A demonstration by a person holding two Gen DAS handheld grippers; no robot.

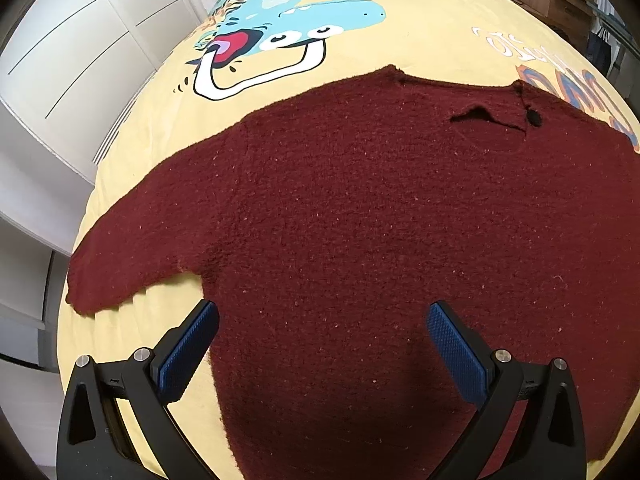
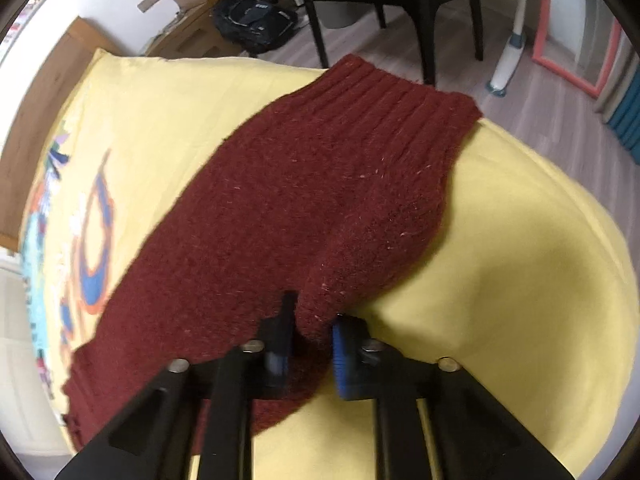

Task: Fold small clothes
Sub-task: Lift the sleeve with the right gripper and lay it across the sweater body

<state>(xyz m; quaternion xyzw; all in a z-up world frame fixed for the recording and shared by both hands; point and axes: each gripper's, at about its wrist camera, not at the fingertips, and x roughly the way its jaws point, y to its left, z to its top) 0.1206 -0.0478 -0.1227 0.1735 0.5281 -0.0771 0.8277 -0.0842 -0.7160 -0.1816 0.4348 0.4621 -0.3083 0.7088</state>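
Note:
A dark red knitted sweater (image 1: 360, 208) lies flat on a yellow bed cover (image 1: 360, 52) with a cartoon dinosaur print. Its neckline is at the far side and one sleeve reaches out to the left. My left gripper (image 1: 323, 312) hangs open over the sweater's lower left body, its blue pads (image 1: 188, 352) wide apart with nothing between them. In the right wrist view, the other sleeve (image 2: 320, 184) runs away from me to its ribbed cuff (image 2: 400, 92). My right gripper (image 2: 316, 312) is shut on a pinched fold of this sleeve near the underarm.
White wardrobe doors (image 1: 60, 60) stand to the left of the bed. Beyond the bed's far edge in the right wrist view are a dark chair (image 2: 380, 0), a black backpack (image 2: 252, 20), a pink-framed mirror (image 2: 576, 40) and wooden floor (image 2: 540, 112).

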